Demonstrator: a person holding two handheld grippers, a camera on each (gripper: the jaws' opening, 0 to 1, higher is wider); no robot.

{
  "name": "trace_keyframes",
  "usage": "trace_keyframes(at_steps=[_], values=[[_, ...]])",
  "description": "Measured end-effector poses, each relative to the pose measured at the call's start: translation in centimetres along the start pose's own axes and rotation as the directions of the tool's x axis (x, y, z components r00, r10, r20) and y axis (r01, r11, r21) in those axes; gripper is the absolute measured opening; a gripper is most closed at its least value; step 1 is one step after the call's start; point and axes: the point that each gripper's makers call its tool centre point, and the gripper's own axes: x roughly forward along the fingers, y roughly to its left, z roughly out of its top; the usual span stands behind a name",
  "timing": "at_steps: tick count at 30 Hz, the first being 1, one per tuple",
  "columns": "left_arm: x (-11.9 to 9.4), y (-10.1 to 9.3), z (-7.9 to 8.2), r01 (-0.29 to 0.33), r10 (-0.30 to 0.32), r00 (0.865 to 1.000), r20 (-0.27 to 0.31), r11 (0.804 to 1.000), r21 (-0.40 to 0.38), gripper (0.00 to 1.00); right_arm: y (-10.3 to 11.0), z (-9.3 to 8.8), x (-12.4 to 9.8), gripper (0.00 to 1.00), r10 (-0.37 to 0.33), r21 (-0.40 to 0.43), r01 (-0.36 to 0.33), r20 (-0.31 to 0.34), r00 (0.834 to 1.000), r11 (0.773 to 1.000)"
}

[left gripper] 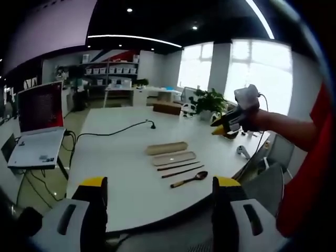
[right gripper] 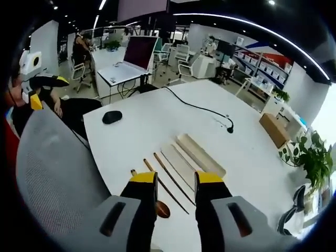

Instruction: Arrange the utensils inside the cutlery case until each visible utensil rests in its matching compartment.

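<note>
Utensils lie in a row on the white table, ahead of your left gripper at 12 o'clock. From far to near in the left gripper view: the case lid, the case tray, two dark chopsticks lying apart from each other, and the wooden spoon nearest the edge. None of them sits in the case.

Your left gripper's jaws stand wide apart with nothing between them, hanging off the near table edge. Your right gripper has its jaws parted by a narrow gap, also holding nothing. In the right gripper view they hover just above the chopsticks, with the spoon bowl at 7 o'clock between the jaw bodies, the tray and lid at 12 to 1 o'clock.

Around the set: a black cable runs across the table and ends beyond the lid, a black mouse sits at 10 o'clock in the right gripper view, well apart. A grey mesh chair stands against the table edge on your left side. A laptop rests on a side desk, and a potted plant and a cardboard box stand at the far end.
</note>
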Motion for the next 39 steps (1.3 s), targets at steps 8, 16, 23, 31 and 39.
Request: trace_keyframes(at_steps=[8,16,23,31,39], values=[[0.4,0.2,-0.4,0.001,-0.001,1.000,-0.013,1.000,0.005,0.83,0.2,-0.5,2.0,0.29,0.016,-0.026,-0.017,-0.037,0.999,1.000],[0.8,0.5,-0.5,-0.001,0.001,1.000,-0.014,1.000,0.001,0.82,1.4,-1.4,3.8,0.22,0.083,-0.075,-0.089,-0.079,0.993,0.993],[0.6,0.8,-0.6,-0.017,0.017,1.000,-0.008,1.000,-0.012,0.82,2.2,-2.5,5.3,0.16,0.156,-0.207,-0.186,-0.157,0.975,0.960],[0.0,1.3,-0.8,-0.043,0.043,0.999,0.002,0.998,-0.036,0.83,1.0,-3.8,5.2,0.30,0.170,-0.242,-0.224,-0.226,0.959,0.944],[-0.3,1.1,-0.9,-0.054,0.054,0.999,0.003,0.998,-0.033,0.83,1.6,-4.9,6.5,0.24,0.230,-0.181,-0.283,-0.267,0.936,0.942]])
